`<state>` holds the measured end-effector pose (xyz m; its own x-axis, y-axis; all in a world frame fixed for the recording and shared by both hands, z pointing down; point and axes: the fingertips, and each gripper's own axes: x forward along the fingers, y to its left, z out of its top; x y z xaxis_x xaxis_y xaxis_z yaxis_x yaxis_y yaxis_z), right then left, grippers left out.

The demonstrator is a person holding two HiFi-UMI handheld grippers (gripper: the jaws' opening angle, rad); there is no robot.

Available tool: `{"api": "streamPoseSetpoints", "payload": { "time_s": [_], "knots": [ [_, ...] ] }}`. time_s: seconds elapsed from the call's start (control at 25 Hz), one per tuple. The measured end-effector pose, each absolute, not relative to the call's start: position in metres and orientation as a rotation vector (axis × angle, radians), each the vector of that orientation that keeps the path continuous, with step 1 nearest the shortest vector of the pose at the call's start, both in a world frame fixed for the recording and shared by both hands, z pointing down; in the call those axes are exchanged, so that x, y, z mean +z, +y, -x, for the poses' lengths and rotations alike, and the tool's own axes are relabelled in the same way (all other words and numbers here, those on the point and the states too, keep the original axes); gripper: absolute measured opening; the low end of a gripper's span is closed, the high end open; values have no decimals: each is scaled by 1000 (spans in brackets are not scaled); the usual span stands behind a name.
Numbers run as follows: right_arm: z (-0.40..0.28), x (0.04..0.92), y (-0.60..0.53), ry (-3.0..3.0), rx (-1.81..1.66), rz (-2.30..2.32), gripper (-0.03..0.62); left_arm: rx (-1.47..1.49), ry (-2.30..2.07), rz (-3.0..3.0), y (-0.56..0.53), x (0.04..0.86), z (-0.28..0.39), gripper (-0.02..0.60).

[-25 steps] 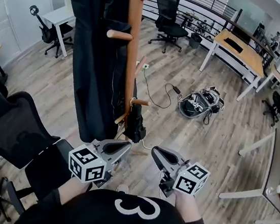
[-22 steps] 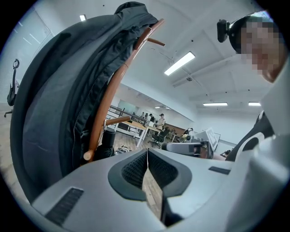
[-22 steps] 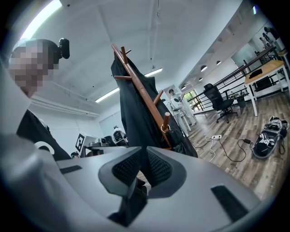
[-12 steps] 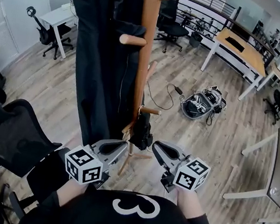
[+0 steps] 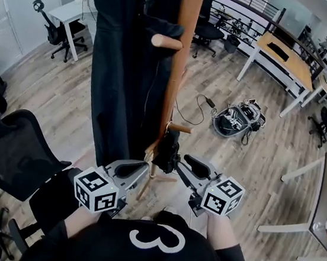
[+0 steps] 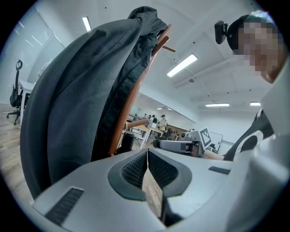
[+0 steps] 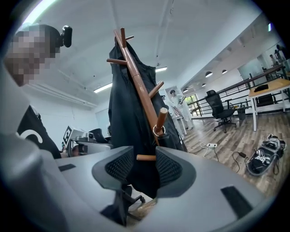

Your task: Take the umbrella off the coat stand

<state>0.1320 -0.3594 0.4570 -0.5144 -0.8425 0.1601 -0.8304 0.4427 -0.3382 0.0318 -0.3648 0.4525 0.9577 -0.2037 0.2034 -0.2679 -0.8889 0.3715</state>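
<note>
Umbrella [image 5: 166,151] hung folded and black from a low peg [image 5: 180,128] of the wooden stand [image 5: 180,69], its ring [image 7: 157,130] looped over that peg and the bundle dangling close against the pole. A long dark coat [image 5: 127,68] draped from higher up on the pole's left side and reached down past the umbrella's top. The person stood right at the stand with both tools held out low and nearly level. The right gripper [image 5: 181,164] was just beside the umbrella, on its right. Its jaws had just been opening and stood well apart, with nothing pressed between the pads. In the right gripper view dark cloth and a short wooden peg showed in the gap, though how near they were I could not tell. The left gripper [image 5: 140,169] sat near the foot of the pole, below the coat's hem, its jaws closed together and empty. A black chair [image 5: 11,149] stood at the person's left, and a bag [image 5: 235,119] lay on the floor [image 5: 266,170] well beyond the stand
</note>
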Motion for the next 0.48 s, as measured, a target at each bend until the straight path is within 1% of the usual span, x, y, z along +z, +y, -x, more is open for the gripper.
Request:
{"api": "streamPoseSetpoints", "payload": {
  "time_s": [0.12, 0.24, 0.48],
  "knots": [
    [-132, 463, -369, 2684, -603, 1501, 172, 220, -357, -2693, -370, 456, -34, 20],
    [-132, 468, -382, 2709, -602, 1491, 189, 207, -377, -2682, -375, 455, -34, 20],
    [-136, 472, -403, 2779, -541, 1537, 197, 175, -419, -2675, -380, 451, -32, 20]
  ]
}}
